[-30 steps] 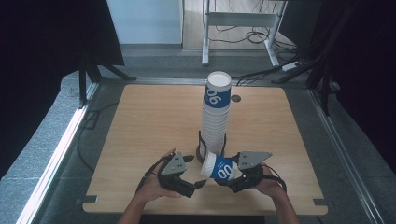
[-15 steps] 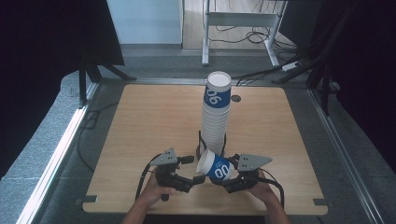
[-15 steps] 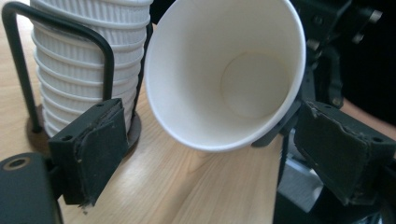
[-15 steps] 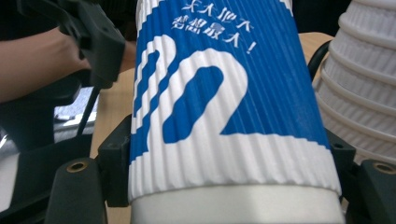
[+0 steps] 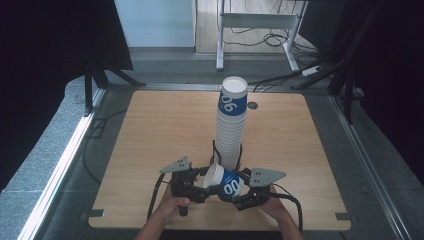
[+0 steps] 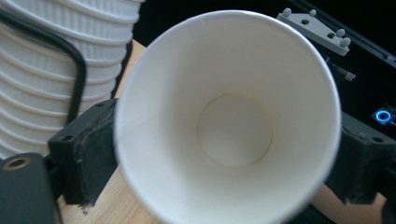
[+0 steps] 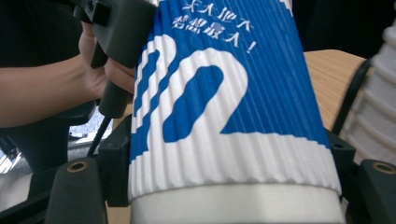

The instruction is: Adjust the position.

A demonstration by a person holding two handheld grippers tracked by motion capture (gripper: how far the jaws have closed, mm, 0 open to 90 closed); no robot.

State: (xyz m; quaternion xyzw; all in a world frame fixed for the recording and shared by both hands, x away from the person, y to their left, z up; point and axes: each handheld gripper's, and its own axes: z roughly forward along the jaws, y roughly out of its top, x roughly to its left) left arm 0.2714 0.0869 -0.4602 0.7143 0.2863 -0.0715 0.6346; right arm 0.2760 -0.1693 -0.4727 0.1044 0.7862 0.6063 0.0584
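one paper cup lying on its side near the table's front edge, just at 6 o'clock of the tall stack of cups, blue and white ribbed sleeve up, open mouth toward 9 o'clock. pinched at its base end by the right gripper: in the right gripper view both black jaws pressed against the ribbed sleeve, one at 9 o'clock and one at 3 o'clock of the cup. left gripper at the mouth end, at 9 o'clock of the cup; in the left gripper view looking straight into the white inside, with its own jaws standing on both sides of the rim, close to the wall. cannot tell whether these jaws press the rim or only stand around it. both hands low at 6 o'clock of the table, stack standing upright at table centre.
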